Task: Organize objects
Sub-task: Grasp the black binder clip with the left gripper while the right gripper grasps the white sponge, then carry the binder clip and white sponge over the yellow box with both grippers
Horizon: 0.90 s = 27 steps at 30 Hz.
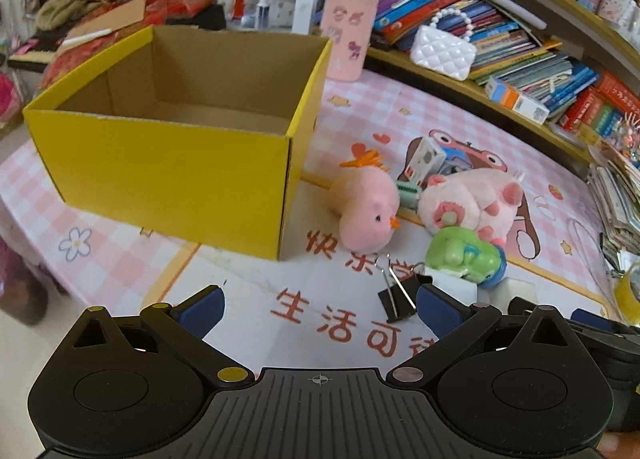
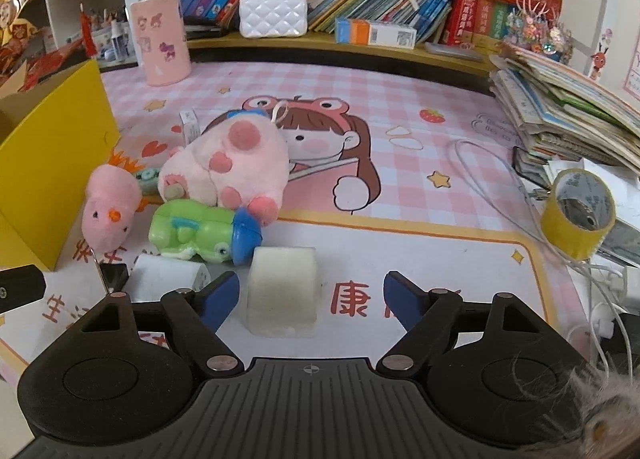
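An open yellow cardboard box stands empty on the pink desk mat; its side shows in the right wrist view. Right of it lie a pink chick plush, a pink pig plush, a green frog toy, a black binder clip, a white charger block and a white foam block. My left gripper is open and empty, low over the mat. My right gripper is open, with the foam block between its fingers, nearer the left one.
A pink cylinder holder and white quilted purse stand at the back by rows of books. A roll of yellow tape, white cables and a stack of booklets sit at the right.
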### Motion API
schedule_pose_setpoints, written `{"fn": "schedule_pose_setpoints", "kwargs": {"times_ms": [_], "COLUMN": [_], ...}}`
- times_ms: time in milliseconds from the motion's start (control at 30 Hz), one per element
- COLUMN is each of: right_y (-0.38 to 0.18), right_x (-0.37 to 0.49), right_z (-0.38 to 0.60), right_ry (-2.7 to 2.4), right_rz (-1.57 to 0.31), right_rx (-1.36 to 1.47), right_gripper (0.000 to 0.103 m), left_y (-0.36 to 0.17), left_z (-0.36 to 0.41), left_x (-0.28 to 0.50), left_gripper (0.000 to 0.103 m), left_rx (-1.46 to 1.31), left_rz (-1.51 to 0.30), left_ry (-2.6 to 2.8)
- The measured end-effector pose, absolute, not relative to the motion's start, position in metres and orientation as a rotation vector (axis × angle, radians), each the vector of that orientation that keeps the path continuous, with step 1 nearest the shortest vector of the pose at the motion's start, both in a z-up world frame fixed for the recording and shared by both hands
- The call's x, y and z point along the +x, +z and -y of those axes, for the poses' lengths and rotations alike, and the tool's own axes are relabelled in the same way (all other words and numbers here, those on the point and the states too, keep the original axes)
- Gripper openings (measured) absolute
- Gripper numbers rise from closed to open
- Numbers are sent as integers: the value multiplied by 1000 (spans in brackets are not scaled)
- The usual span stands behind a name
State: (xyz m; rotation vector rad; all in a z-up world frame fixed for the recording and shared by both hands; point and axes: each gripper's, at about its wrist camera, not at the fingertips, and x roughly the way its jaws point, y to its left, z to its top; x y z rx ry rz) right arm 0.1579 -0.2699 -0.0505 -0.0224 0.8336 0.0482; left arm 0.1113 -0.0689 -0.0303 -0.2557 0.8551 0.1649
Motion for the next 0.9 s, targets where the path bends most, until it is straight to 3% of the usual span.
{"fn": "schedule_pose_setpoints", "kwargs": {"times_ms": [133, 200, 267, 333, 533, 900], "right_y": [-56, -61, -67, -72, -55, -35], "right_x": [164, 168, 173, 178, 175, 163], "right_z": [268, 266, 266, 268, 280, 307], "right_ry": [70, 82, 95, 131, 153, 137], "right_rz": [-838, -844, -875, -898, -840, -780], "right_rx": [-21, -31, -23, 10, 43, 25], "right_gripper": [77, 71, 61, 42, 36, 36], "left_y": [-28, -27, -25, -23, -26, -63], "left_z": [71, 73, 75, 78, 93, 114], "left_x": [108, 107, 107, 107, 119, 156], "left_gripper": [103, 103, 103, 103, 100, 54], "left_rx": [-243, -239, -234, -229, -225, -259], "left_rz": [-841, -830, -820, -810, -818, -913], "left_ry": [176, 175, 172, 158, 81, 26]}}
